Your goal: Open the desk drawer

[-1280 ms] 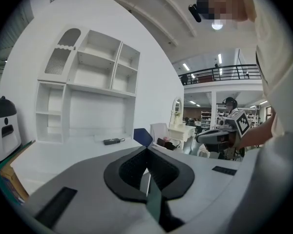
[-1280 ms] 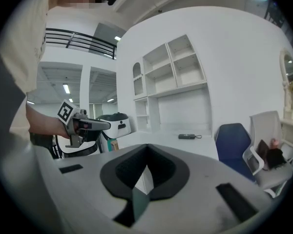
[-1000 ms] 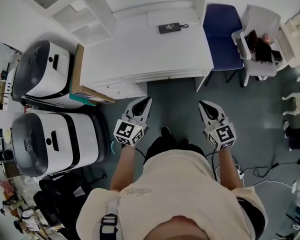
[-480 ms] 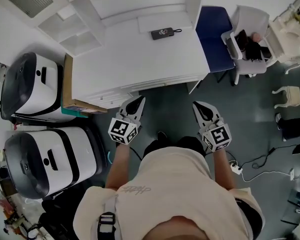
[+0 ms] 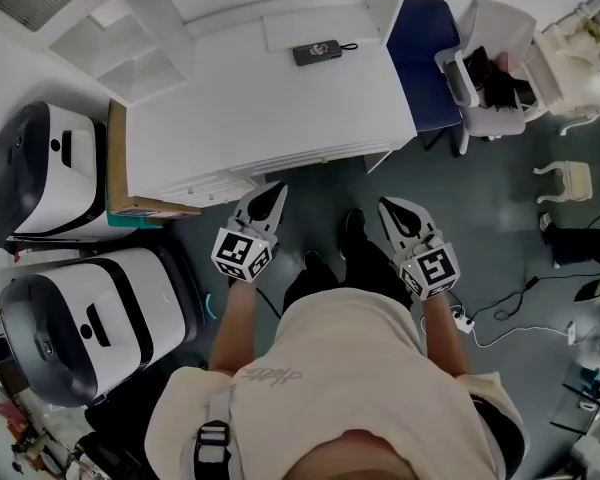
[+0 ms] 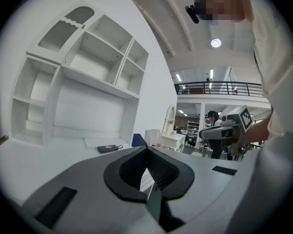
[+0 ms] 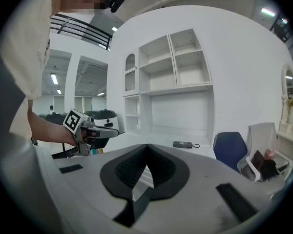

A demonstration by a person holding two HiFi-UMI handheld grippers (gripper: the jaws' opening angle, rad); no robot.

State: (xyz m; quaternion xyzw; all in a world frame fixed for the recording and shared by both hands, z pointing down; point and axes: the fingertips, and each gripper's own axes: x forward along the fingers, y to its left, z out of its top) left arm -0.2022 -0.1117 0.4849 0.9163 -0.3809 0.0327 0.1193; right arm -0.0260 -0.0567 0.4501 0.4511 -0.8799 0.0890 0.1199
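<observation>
The white desk (image 5: 280,98) stands ahead of me, with drawer fronts (image 5: 310,157) in a strip under its near edge and a drawer stack (image 5: 218,182) at its left end. My left gripper (image 5: 274,192) hangs just short of that stack, jaws shut and holding nothing. My right gripper (image 5: 388,208) floats over the grey floor, right of the desk's front, also shut and holding nothing. In the left gripper view the jaw tips (image 6: 147,152) meet above the desk top (image 6: 58,147). In the right gripper view the tips (image 7: 146,147) meet likewise.
A black device (image 5: 315,52) lies on the desk near the shelf unit (image 5: 130,38). A blue chair (image 5: 422,58) and a white chair (image 5: 492,83) stand to the right. Two large white-and-black machines (image 5: 40,173) (image 5: 80,318) and a cardboard box (image 5: 120,173) crowd the left. Cables (image 5: 500,318) trail on the floor.
The person has stepped toward the desk, one foot forward. Both grippers have come nearer its front edge, the left one close to the drawer stack. Both stay shut.
</observation>
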